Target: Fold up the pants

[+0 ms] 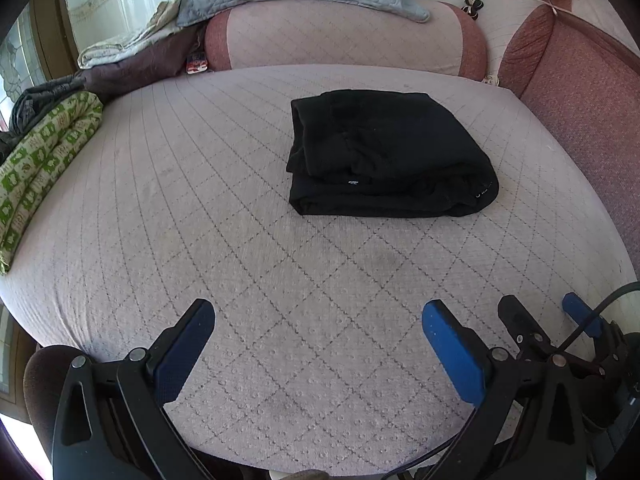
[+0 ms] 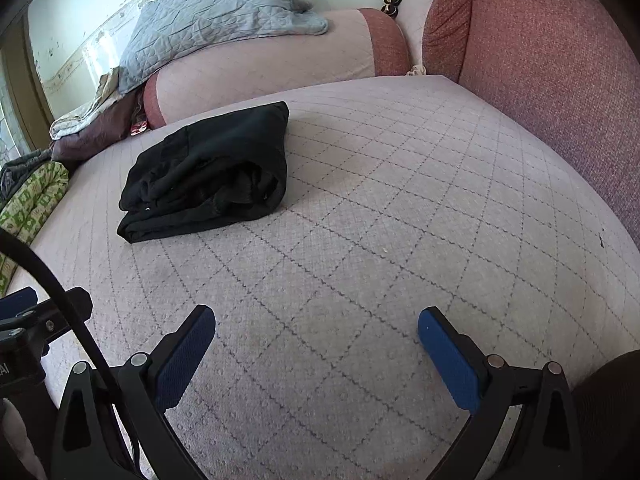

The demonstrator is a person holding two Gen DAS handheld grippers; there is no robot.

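Both hand-held grippers, left [image 1: 318,346] and right [image 2: 316,350], hang wide open and empty, well short of the pants [image 1: 384,152] folded mid-bed [image 1: 200,200]. Soft, floppy cloth; likely best pinched at the thick folded edge.

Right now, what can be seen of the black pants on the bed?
The black pants lie folded into a thick, roughly rectangular bundle of soft, matte fabric, several layers stacked with rumpled edges facing the cameras. A tiny white label shows on the near edge. They rest flat on the quilted pinkish mattress, apart from the bolster behind. Neither the left claw nor the right claw touches them; both are open and empty.
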